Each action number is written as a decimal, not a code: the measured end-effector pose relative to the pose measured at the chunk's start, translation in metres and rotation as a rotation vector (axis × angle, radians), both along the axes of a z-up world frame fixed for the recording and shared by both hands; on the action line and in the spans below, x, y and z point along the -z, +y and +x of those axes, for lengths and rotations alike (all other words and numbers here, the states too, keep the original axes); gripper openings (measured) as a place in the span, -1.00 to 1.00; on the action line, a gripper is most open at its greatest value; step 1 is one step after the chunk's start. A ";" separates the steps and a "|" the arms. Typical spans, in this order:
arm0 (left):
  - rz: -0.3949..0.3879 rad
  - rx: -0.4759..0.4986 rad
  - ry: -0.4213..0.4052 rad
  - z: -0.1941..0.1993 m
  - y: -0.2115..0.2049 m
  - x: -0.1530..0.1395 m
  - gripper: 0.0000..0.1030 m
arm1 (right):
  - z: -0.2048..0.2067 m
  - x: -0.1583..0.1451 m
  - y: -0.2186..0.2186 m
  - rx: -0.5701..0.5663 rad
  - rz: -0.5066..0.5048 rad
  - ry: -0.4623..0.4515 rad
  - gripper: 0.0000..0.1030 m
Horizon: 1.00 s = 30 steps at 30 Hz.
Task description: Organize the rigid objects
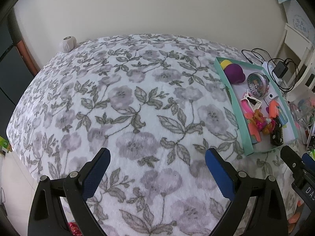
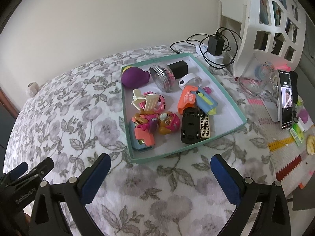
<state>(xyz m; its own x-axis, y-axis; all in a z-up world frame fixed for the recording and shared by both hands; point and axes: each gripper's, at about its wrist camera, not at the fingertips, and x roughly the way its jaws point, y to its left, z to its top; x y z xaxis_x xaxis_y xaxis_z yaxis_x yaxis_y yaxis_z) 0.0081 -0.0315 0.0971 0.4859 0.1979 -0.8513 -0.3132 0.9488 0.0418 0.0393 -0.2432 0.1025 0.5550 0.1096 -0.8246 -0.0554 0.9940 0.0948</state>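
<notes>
Both tools are spread wide and carry nothing. Left tool [image 1: 157,164] hovers over bare floral blanket [image 1: 122,98], its blue pads touching no object. Right tool [image 2: 160,169] hovers just short of the near rim of the teal tray [image 2: 229,96], likewise released and clear of all contents.

Location of the task items: all rigid objects lie inside the teal tray, which rests on the blanket-covered surface near its right side.

- Metal tin [image 2: 162,76], lying on its side at the far end. Judged stiff, smooth and likely to roll; grip across the cylindrical wall, not the clear lid.
- Purple ball [image 2: 133,76] in the far left corner, touching the tin. It may slip from flat pads; take it across the widest part.
- Orange case [image 2: 187,97], partly over a blue-and-yellow item. Judged light, hard plastic; grip the long edges.
- Black block [image 2: 190,125] with a gold-patterned piece just beside it, near the tray's front right. Judged rigid and the heaviest-looking; grip across the narrow width.
- Pup figure [image 2: 168,123] and the pink and cream plastic pieces at the left. Small, irregular and tangled together; lift one piece at a time.

A phone [image 2: 285,100] stands upright right of the tray, well apart from both tools.
</notes>
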 end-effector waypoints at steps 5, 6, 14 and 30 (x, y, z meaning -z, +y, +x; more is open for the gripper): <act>-0.025 0.004 0.007 -0.002 0.000 0.001 0.89 | -0.003 -0.001 0.000 -0.004 0.000 -0.002 0.99; -0.026 0.005 0.005 -0.003 0.000 0.001 0.89 | -0.003 -0.001 0.000 -0.003 -0.001 -0.002 0.99; -0.018 0.009 -0.002 -0.007 0.001 -0.002 0.89 | -0.006 -0.002 0.000 -0.006 -0.002 -0.003 0.99; -0.007 0.010 -0.002 -0.009 0.001 -0.003 0.89 | -0.009 -0.001 -0.001 -0.017 -0.008 0.001 0.99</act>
